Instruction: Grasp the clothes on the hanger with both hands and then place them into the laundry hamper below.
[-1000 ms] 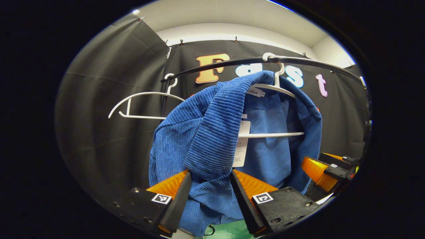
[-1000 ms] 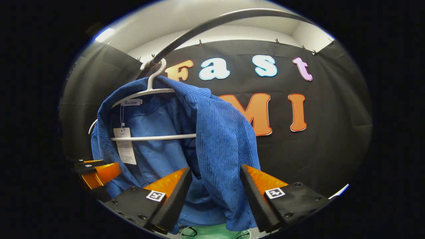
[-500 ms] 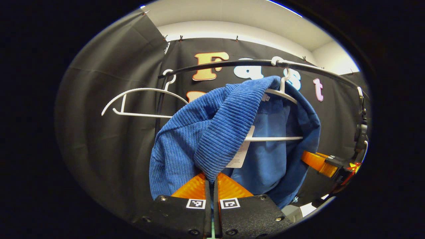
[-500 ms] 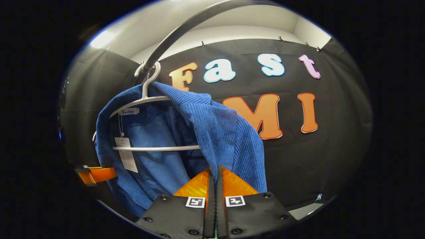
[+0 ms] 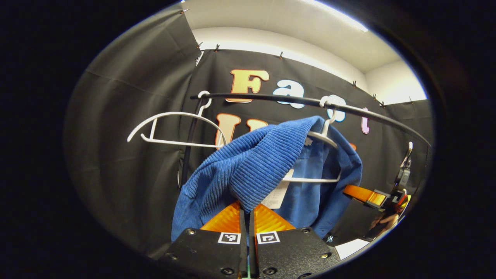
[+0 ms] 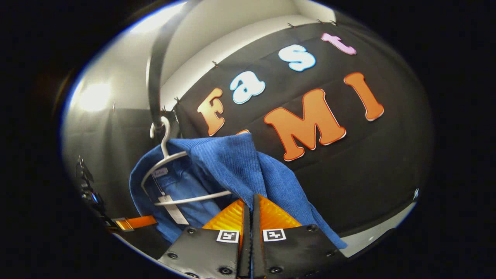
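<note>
A blue ribbed garment (image 5: 255, 166) hangs on a white hanger (image 5: 310, 179) from a black rail (image 5: 294, 100). My left gripper (image 5: 247, 211) is shut on one front edge of the garment. In the right gripper view the same blue garment (image 6: 232, 166) drapes over its white hanger (image 6: 170, 157), and my right gripper (image 6: 248, 203) is shut on the other front edge. The right gripper (image 5: 366, 195) also appears at the far right of the left gripper view. The left gripper (image 6: 133, 223) sits at the lower left of the right gripper view. A paper tag (image 5: 276, 197) dangles inside the garment.
A second white hanger (image 5: 174, 128) hangs bare on the rail to the left of the garment. A black upright post (image 5: 188, 143) holds up the rail's left end. Black cloth walls close in behind and at the sides.
Both grippers went from open around the garment's edges to shut on them. Both views have since pulled back and tilted, the right one rolling strongly.
</note>
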{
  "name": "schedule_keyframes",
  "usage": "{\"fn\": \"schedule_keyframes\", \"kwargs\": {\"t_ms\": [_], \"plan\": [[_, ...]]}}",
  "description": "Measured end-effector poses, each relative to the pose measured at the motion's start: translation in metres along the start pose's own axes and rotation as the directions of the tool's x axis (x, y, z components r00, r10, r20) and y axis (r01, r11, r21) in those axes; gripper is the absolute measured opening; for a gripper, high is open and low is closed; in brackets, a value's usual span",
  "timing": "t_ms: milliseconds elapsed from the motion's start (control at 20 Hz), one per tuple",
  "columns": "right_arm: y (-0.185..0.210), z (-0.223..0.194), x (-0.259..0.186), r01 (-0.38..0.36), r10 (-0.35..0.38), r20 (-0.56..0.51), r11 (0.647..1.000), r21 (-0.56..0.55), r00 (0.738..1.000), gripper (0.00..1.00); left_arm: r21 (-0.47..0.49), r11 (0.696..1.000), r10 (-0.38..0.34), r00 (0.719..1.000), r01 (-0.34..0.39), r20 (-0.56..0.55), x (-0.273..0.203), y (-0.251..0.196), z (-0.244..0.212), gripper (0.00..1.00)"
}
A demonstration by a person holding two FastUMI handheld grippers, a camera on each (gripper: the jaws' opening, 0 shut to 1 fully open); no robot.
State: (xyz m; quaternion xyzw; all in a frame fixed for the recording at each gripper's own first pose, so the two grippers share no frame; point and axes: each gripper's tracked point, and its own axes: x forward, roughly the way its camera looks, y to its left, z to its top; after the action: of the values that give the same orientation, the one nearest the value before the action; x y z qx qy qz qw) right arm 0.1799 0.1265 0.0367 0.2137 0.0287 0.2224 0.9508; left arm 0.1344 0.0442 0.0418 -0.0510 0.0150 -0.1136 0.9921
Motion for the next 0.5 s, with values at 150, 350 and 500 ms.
{"fn": "schedule_keyframes", "kwargs": {"t_ms": [150,350,500], "plan": [[-0.006,0.025,-0.001,-0.047,0.042,0.042,0.993,0.108,0.998,0.09,-0.031,1.000,-0.002,1.000,0.003,0.023,-0.007,0.008,0.021,0.02],[-0.009,0.064,0.005,-0.116,0.089,0.139,0.972,0.203,0.986,0.08,-0.034,0.999,0.020,0.996,-0.017,0.089,-0.017,0.027,0.056,0.03],[-0.012,0.060,0.005,-0.139,0.113,0.115,0.958,0.250,0.987,0.07,-0.047,0.999,0.019,0.993,-0.013,0.118,-0.019,0.035,0.073,0.02]]}}
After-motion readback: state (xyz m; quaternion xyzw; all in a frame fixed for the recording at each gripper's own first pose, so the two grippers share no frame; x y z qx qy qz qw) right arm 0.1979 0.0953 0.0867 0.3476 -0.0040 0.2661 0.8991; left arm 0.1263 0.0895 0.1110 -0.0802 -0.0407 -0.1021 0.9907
